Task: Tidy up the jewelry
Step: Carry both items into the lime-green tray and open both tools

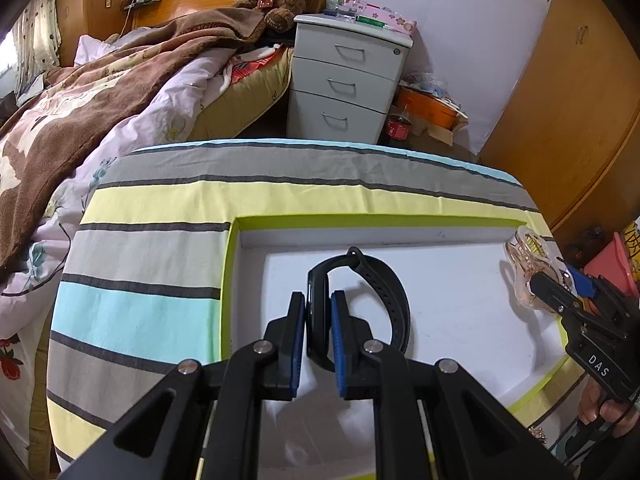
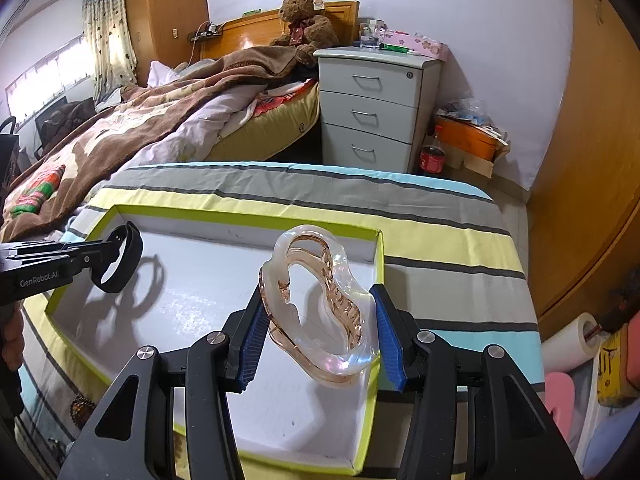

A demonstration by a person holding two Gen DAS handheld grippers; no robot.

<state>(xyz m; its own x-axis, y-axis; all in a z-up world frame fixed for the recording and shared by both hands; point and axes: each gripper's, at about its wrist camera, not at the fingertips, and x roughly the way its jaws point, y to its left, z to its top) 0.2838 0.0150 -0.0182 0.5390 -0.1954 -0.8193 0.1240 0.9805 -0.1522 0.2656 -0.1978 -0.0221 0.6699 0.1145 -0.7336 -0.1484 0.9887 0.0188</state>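
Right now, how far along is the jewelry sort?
Nothing is set down in the tray yet. In hand: the left gripper holds the black wristband above it, and the right gripper holds the clear hair clip. Left: placing both.

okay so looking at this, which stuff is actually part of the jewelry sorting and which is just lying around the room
Part of the job:
- black wristband, held by left gripper
- clear hair claw clip, held by right gripper
- shallow green-edged box

Just lying about:
- teddy bear
- drawer cabinet
- cola bottle
- brown blanket
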